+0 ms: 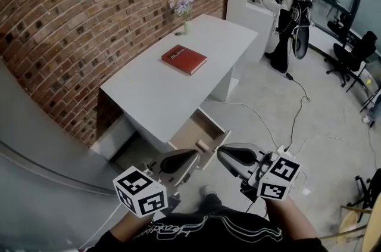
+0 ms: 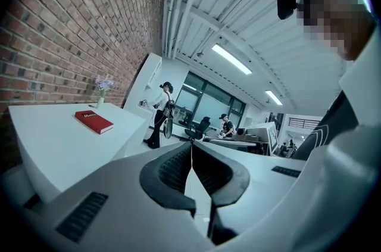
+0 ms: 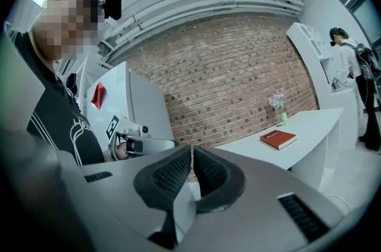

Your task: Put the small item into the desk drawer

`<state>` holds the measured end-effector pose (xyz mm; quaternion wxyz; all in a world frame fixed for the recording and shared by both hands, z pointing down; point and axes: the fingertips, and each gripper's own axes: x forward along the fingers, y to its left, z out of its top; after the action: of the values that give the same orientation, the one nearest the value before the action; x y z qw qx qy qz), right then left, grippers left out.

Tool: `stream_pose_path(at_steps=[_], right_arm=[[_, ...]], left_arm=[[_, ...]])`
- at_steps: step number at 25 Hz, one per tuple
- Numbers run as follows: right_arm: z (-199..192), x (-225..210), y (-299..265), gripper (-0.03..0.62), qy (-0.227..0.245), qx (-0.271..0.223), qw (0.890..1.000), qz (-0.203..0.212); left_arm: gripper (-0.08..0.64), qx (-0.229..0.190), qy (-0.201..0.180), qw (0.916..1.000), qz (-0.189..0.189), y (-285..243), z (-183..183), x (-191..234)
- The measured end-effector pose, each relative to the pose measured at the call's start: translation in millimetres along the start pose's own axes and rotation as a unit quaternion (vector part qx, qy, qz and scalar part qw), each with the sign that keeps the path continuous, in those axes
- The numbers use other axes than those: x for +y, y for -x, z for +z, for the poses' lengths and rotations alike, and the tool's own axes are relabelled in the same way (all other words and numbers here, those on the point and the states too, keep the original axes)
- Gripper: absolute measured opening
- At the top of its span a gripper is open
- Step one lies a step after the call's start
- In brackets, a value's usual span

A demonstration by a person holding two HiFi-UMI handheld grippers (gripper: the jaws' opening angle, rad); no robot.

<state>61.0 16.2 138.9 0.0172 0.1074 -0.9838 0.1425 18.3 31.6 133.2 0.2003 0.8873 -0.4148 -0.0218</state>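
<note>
Inside open drawer [image 1: 189, 126]: small item [image 1: 202, 145], just ahead of both grippers.
Left gripper [image 1: 189, 155]: jaws together, empty.
Right gripper [image 1: 225, 154]: jaws together, empty.

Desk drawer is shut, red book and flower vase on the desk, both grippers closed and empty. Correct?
No: the desk drawer is pulled open, as the head view shows. The rest stands: red book and flower vase on the desk, left gripper and right gripper closed and empty.
</note>
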Motion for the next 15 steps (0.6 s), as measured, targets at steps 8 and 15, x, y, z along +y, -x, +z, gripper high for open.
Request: stream_pose_path(at_steps=[8,15], right_arm=[[-5.3,-8.5,-4.8,0.049,-0.005,0.010,1.000,0.009],[-10.6,-28.6,-12.9,0.049,-0.013,0.011,1.000,0.004]], left_arm=[[0.023,0.000,-0.012,0.9999,0.008,-8.9,2.7,5.9],[0.023,0.000,0.006,1.0000,0.006,-19.1,-0.4,26.0]])
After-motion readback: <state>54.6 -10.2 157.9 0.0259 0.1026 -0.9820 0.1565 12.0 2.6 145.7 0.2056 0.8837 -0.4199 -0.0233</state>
